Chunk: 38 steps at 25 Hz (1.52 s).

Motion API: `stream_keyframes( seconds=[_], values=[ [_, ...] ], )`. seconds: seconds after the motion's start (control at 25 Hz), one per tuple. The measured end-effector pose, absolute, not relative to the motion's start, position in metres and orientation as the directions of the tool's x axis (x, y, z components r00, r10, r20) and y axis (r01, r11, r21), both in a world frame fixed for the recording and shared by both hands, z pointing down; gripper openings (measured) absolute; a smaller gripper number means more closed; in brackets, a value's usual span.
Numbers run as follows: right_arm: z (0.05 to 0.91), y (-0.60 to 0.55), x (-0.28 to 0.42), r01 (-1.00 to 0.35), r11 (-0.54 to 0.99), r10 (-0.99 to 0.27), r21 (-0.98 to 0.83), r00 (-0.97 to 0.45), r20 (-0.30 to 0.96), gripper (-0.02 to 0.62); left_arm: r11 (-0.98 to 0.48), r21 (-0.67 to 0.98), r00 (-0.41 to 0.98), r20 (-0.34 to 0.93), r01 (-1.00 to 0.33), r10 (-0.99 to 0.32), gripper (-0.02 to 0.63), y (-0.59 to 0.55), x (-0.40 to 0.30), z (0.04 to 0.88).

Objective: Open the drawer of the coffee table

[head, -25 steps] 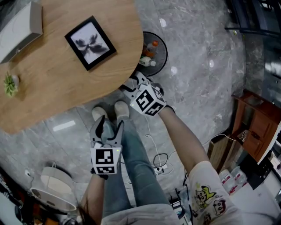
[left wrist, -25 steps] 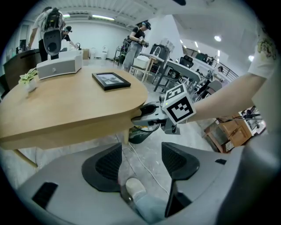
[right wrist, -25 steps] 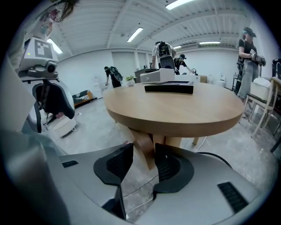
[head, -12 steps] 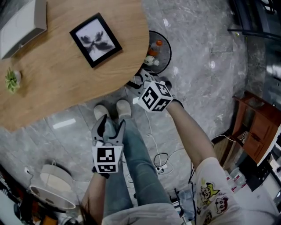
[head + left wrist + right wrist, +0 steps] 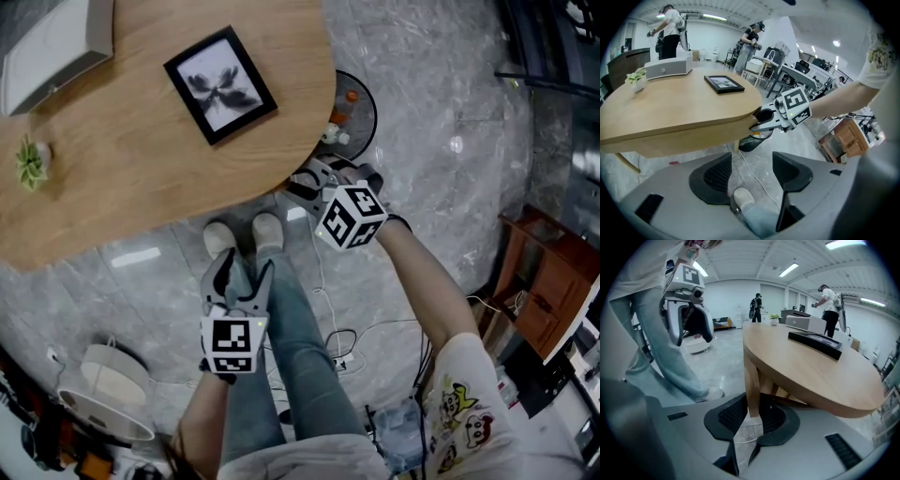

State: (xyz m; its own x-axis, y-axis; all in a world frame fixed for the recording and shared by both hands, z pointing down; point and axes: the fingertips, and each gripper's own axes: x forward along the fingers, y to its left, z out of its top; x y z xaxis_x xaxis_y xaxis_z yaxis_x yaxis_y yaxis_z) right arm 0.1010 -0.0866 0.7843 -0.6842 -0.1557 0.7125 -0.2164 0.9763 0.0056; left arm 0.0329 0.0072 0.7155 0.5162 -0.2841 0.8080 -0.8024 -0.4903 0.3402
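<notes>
Head view: coffee table (image 5: 141, 178) at upper left, right tongs (image 5: 302, 183) at its near edge under the top, left tongs (image 5: 242, 269) apart from it, over the person's legs. Left gripper view: left jaws wide apart, empty, a shoe (image 5: 743, 199) beyond; the drawer cannot be told from the table's skirt (image 5: 670, 136). Right gripper view: right jaws nearly together and closing, gripping nothing, a table leg (image 5: 751, 380) showing in the gap.

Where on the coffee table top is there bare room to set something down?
Bare wood lies between the plant and the picture frame, and all along the table's near edge. The white box fills the far left corner. Crowded: the floor past the rounded end, where a bin holds bottles.
</notes>
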Motion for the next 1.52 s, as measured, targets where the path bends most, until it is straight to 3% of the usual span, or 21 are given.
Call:
stream_keyframes(
  seconds=[0.72, 0.96, 1.52],
  values=[
    [0.778, -0.065, 0.099, -0.075, 0.996, -0.080, 0.040, -0.668, 0.740, 0.063, -0.463, 0.331, 0.500, 0.809, -0.822, -0.310, 0.262, -0.001, 0.029, 0.714],
    [0.778, -0.014, 0.096, 0.010, 1.000, 0.015, -0.011, -0.646, 0.763, 0.063, -0.464, 0.339, 0.511, 0.799, -0.818, -0.317, 0.261, 0.005, 0.030, 0.709],
    [0.787, 0.026, 0.096, 0.017, 1.000, 0.017, -0.009, -0.590, 0.808, 0.063, -0.442, 0.302, 0.466, 0.821, -0.844, -0.329, 0.261, 0.032, -0.009, 0.707]
  ],
)
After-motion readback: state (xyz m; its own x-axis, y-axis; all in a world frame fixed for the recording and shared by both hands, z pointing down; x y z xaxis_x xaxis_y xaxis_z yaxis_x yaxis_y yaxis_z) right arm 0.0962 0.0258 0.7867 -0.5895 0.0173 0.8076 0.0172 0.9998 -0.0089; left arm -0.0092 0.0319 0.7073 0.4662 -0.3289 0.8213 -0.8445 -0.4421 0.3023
